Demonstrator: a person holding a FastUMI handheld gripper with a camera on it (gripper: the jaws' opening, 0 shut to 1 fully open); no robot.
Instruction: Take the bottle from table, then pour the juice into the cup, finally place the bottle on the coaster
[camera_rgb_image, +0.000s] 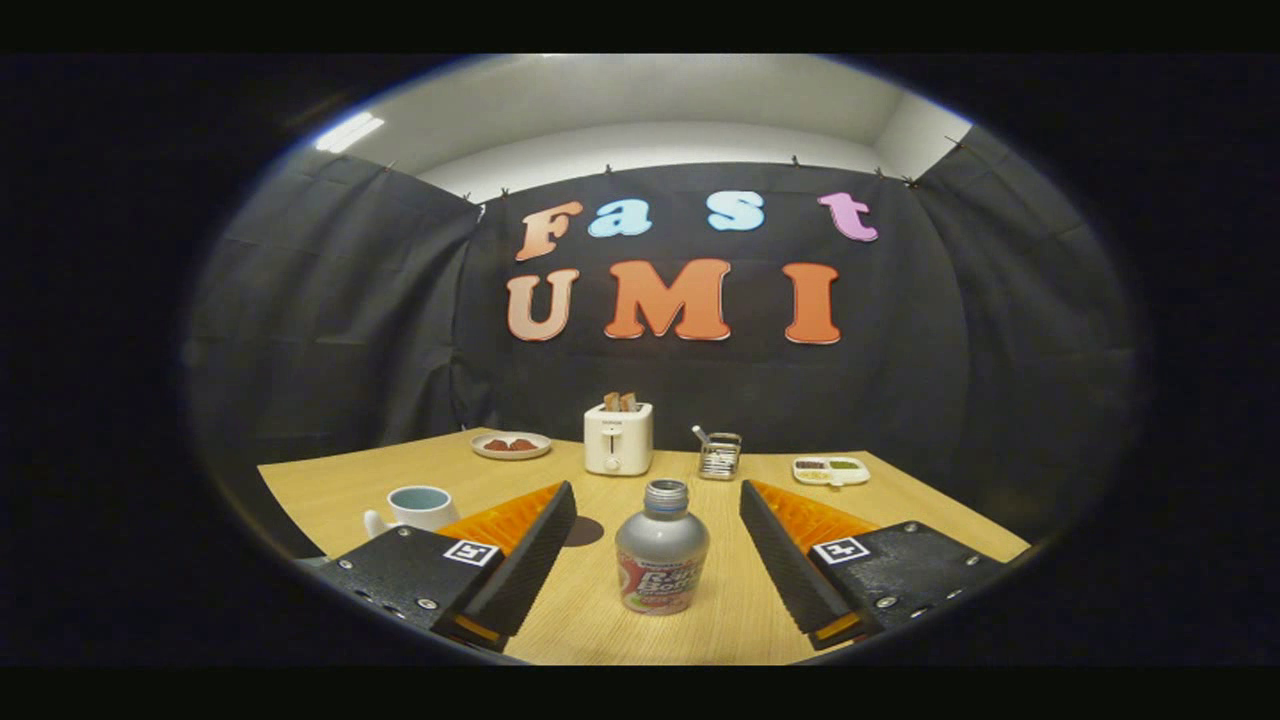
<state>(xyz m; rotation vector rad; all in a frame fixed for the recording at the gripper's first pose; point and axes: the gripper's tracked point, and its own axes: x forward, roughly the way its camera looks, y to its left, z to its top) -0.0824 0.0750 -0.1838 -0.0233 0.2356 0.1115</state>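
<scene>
Bottle (661, 548) stands upright on the wooden table (720, 610), in the lower middle of the frame, right between the two fingers of the gripper (658, 500). The fingers are wide apart and neither one touches the bottle; there is bare table on both sides of it. The bottle has no cap on, and its open neck points straight up. The gripper is held low and level over the near part of the table, pointing forward, with one finger (525, 555) at lower left and the other at lower right, both slanting in toward the middle. A white cup (415, 508) with a pale blue inside sits just beyond the left finger, near the left edge of the table. A small dark round thing (583, 531) lies flat on the table just beside the left finger's tip; it may be the coaster, but part of it is hidden. Farther back, in the middle of the frame, a white toaster (618, 438) stands with bread in its slots. To its left is a small plate (510, 445) with brown food on it. To its right is a little wire holder (719, 455), and then a white tray (831, 470) near the far right corner. Between the bottle and the toaster the table is open and bare.
</scene>
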